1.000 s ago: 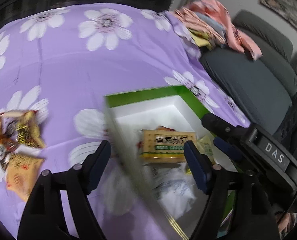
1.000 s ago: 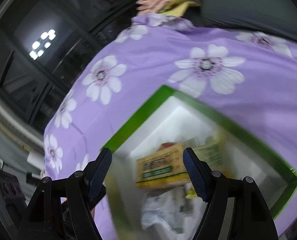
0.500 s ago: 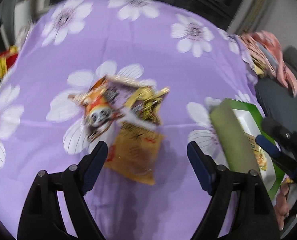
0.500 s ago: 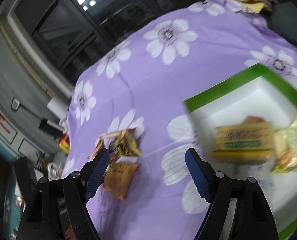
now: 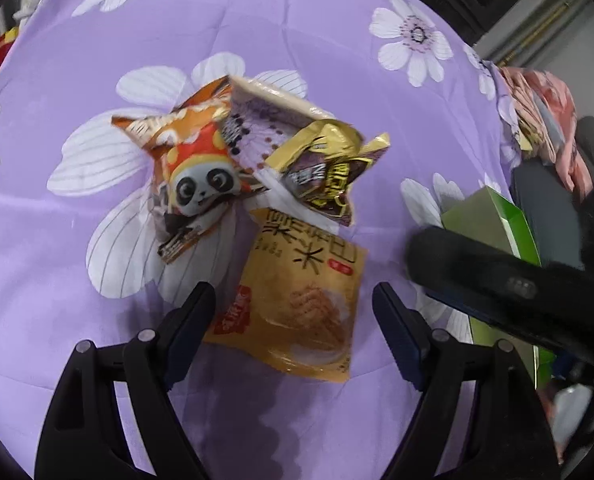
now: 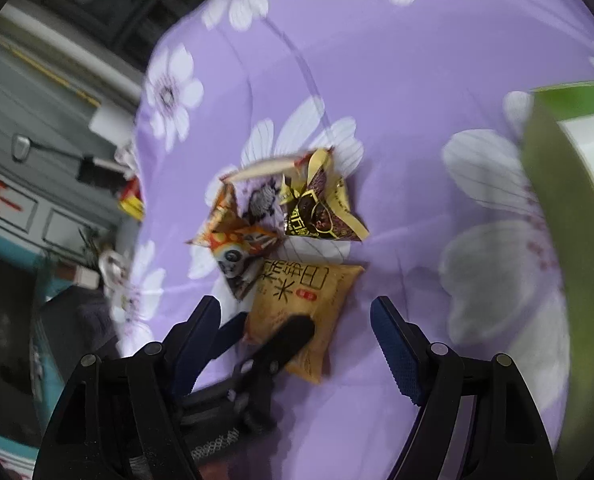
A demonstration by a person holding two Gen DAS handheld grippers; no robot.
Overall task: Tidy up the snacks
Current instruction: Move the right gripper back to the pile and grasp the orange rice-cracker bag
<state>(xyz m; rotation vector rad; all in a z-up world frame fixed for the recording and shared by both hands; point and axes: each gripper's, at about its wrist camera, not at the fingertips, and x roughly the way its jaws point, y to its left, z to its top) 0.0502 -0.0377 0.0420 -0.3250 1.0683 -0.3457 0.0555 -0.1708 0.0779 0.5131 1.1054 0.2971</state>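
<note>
Several snack packets lie in a pile on the purple flowered cloth: an orange-yellow rice cracker bag (image 5: 303, 296) (image 6: 303, 308), a panda packet (image 5: 195, 176) (image 6: 235, 252), a gold and brown packet (image 5: 327, 170) (image 6: 317, 208) and a pale purple packet (image 5: 265, 120). My left gripper (image 5: 295, 312) is open, its fingers on either side of the orange-yellow bag's near end. It also shows in the right wrist view (image 6: 273, 340), over that bag. My right gripper (image 6: 295, 332) is open and empty above the cloth. The green box (image 5: 493, 224) (image 6: 565, 184) stands at the right.
A grey sofa (image 5: 549, 208) with folded clothes (image 5: 541, 108) lies beyond the box. The cloth's left edge drops off toward clutter (image 6: 113, 264) and a red and yellow packet (image 6: 131, 200) on the floor side. The right gripper's body (image 5: 497, 276) crosses the left wrist view.
Both grippers have swung left from the green box to the snack pile. The left gripper has come down around the orange-yellow bag. Both stay open.
</note>
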